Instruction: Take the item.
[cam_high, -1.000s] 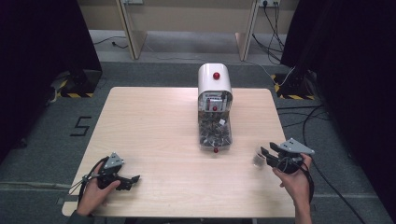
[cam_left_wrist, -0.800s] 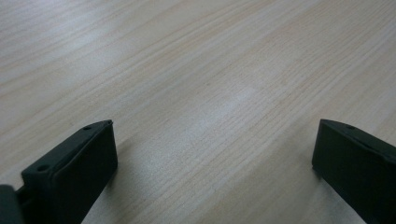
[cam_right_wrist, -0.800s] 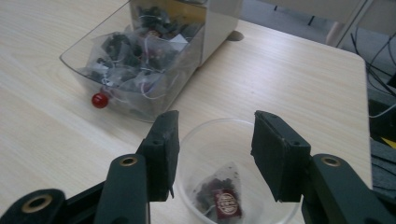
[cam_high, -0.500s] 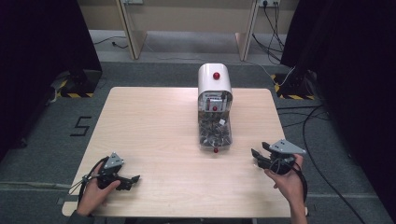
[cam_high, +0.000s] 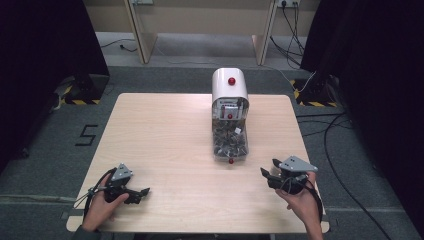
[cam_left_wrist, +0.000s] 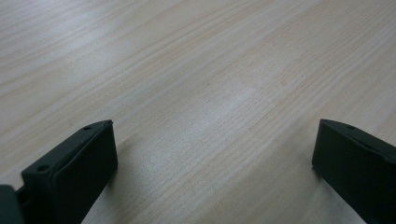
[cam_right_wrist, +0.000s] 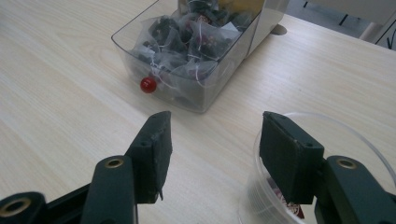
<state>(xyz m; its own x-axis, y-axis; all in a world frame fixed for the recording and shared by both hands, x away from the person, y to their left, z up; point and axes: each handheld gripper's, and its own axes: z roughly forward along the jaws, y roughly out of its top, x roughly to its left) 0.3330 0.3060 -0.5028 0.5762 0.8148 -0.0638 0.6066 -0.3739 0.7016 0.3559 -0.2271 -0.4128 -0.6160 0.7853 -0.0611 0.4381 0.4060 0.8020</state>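
Right tongs (cam_high: 266, 175) have shifted left across the lower right of the frame, toward the dispenser (cam_high: 230, 117) at centre; jaws wide, empty, 1 jaw over a clear cup (cam_right_wrist: 299, 186). Left tongs (cam_high: 141, 192) lie lower left on the surface (cam_high: 165, 130), also wide. Sachets (cam_right_wrist: 187, 42) look light, soft; pinch 1 by its string.

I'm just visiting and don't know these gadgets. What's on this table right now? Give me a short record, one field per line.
Table: light wood
Dispenser: white housing with a red knob on top
Drawer: clear, pulled out toward the person, full of small sachets, red knob on its front
Cup: clear plastic, by the right gripper's jaw
Left gripper: jaws apart over bare wood, holding nothing
Right gripper: jaws apart, aimed at the drawer, holding nothing
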